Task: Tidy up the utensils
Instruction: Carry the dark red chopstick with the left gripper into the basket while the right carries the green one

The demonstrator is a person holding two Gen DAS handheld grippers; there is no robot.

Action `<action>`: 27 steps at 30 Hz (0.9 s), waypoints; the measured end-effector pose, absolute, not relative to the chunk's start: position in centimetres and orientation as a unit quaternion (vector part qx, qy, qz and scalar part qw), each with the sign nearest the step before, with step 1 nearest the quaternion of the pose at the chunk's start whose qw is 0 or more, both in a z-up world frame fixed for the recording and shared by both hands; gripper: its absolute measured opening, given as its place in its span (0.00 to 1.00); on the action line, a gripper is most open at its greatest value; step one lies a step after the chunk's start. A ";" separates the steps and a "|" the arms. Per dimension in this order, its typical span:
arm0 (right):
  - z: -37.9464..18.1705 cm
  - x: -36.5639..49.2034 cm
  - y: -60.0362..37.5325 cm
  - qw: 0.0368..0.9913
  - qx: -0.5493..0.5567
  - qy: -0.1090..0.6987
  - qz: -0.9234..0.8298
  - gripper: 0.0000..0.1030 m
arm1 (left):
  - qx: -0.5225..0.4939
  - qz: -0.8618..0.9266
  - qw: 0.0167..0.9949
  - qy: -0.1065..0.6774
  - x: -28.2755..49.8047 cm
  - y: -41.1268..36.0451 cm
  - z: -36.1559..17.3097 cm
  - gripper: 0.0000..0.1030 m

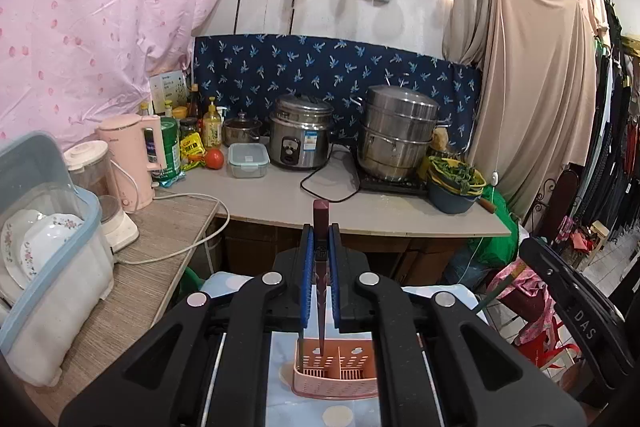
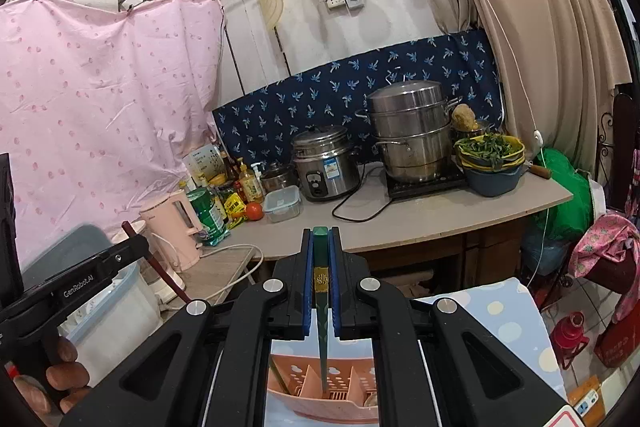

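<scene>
While clamped in left hand-held gripper (image 1: pixel 321 227), maroon chopstick (image 1: pixel 321 267) tip over pink holder (image 1: pixel 336 377), right hand-held gripper (image 2: pixel 321 231) pinching green chopstick (image 2: pixel 321 307)

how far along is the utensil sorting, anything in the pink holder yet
Nothing clearly sits in the pink holder yet. In hand: the left gripper clamps a dark red chopstick, the right gripper a green chopstick, both tips above the compartments. Left: lowering and releasing each.

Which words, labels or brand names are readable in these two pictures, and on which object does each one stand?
"GenRobot.AI": on the black body of the left gripper, seen from the right wrist view.
"DAS": on the black body of the right gripper, seen from the left wrist view; the rest is cut off.
Labels on the rice cooker, bottles and yellow packet: too small to read.
</scene>
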State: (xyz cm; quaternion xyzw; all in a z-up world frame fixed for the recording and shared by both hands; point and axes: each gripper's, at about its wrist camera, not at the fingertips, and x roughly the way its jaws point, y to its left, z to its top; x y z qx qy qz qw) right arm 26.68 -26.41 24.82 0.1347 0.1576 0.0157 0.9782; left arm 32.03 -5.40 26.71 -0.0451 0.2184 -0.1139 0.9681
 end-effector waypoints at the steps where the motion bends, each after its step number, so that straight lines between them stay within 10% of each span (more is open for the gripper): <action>1: 24.3 27.3 -26.4 0.977 0.134 0.163 0.014 0.07 | -0.044 -0.114 0.967 0.223 32.5 -5.6 26.2 0.07; 27: 13.5 31.8 -26.2 0.951 0.132 0.279 0.001 0.08 | -0.037 -0.101 0.939 0.326 38.0 -6.6 15.3 0.09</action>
